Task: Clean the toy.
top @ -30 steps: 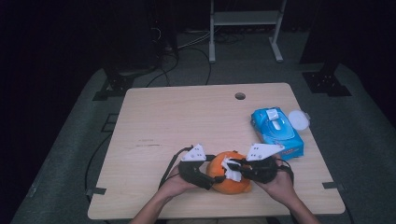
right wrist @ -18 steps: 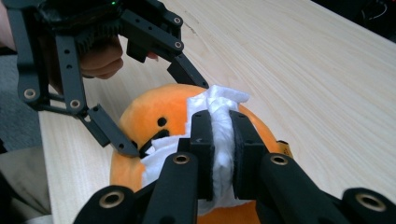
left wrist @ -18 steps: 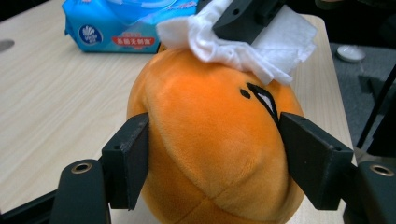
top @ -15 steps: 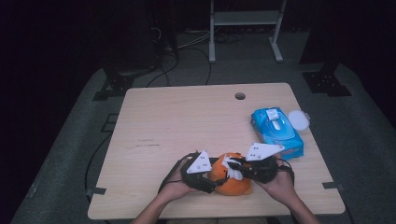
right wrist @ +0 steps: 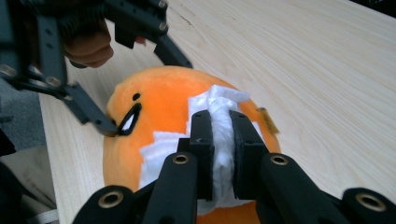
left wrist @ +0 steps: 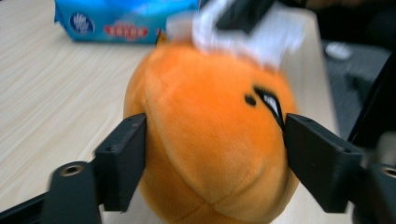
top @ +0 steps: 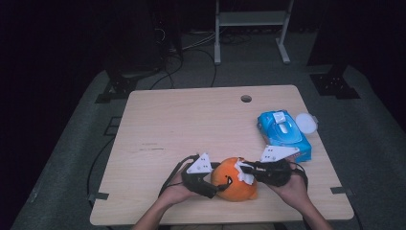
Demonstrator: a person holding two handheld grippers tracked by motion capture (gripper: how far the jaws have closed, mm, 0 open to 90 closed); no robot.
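A round orange plush toy (top: 235,188) with a small black face lies near the table's front edge. My left gripper (top: 221,186) clasps it from the left; in the left gripper view its black jaws touch both flanks of the plush toy (left wrist: 210,140). Those jaws have just been opening a little, with the toy still between them. My right gripper (right wrist: 219,126) is shut on a crumpled white wipe (right wrist: 219,100) that it holds against the top of the plush toy (right wrist: 159,102). In the high view the wipe (top: 246,174) sits on the toy's right shoulder.
A blue pack of wet wipes (top: 283,134) lies at the right of the wooden table (top: 191,124), with a white round lid (top: 306,123) beside it. A cable hole (top: 246,98) is near the far edge. The front edge is just behind the hands.
The left gripper has shifted slightly toward the front edge and tilted against the toy. The right gripper and its wipe have stayed on the toy's top.
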